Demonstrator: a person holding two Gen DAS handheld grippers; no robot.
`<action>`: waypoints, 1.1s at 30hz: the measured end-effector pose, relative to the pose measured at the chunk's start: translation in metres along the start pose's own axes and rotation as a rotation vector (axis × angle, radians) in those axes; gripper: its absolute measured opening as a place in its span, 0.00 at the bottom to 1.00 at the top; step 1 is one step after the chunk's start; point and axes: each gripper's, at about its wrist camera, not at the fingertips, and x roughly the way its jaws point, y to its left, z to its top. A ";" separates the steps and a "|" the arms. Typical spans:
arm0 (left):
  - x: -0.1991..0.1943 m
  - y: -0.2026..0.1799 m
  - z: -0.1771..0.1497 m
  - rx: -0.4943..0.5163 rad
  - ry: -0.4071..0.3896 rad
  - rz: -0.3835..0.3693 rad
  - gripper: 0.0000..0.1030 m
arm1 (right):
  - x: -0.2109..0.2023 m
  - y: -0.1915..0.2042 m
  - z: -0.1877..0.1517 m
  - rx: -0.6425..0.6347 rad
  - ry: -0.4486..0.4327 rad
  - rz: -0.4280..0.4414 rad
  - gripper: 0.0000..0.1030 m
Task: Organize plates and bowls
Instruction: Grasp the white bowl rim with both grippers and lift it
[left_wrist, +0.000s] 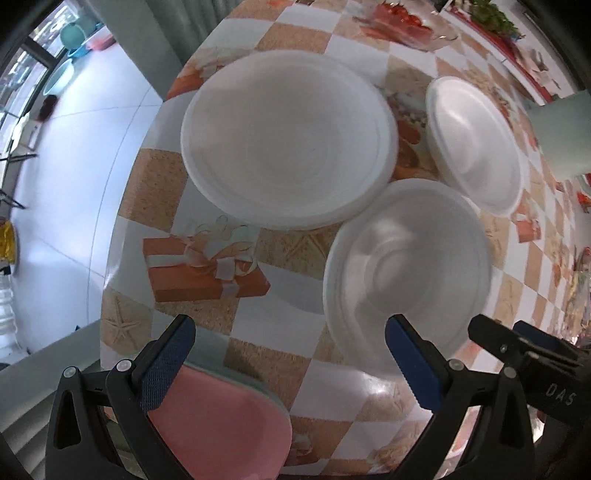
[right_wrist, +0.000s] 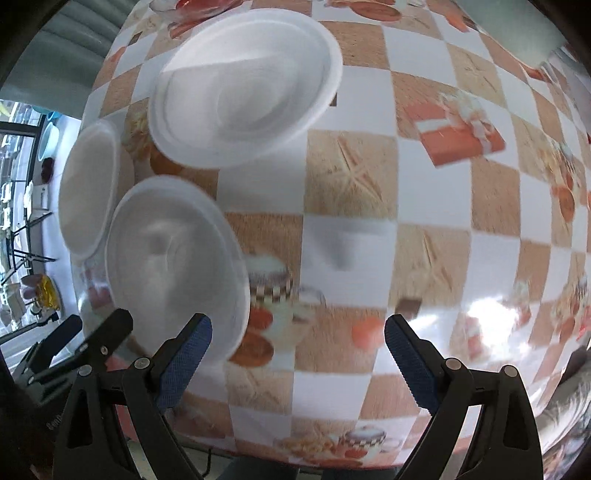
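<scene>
In the left wrist view a large white plate lies on the checked tablecloth, with a white bowl near its front right and a second white bowl further right. My left gripper is open and empty above the table's near edge. The right gripper's fingers show at the right. In the right wrist view the near bowl is at the left, the plate behind it, the other bowl at the top. My right gripper is open and empty over bare cloth.
A pink chair seat sits below the table edge under the left gripper. A glass dish with red food stands at the far side. The table edge drops to a white tiled floor at the left.
</scene>
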 end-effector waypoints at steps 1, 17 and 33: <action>0.002 -0.001 0.002 -0.005 0.005 0.009 1.00 | 0.003 0.001 0.006 -0.003 0.005 -0.001 0.93; 0.032 -0.016 0.020 -0.007 0.074 -0.013 0.50 | 0.034 0.034 0.036 -0.089 0.075 0.073 0.34; 0.037 -0.085 -0.018 0.282 0.067 -0.024 0.30 | 0.033 0.012 -0.017 -0.095 0.113 0.075 0.19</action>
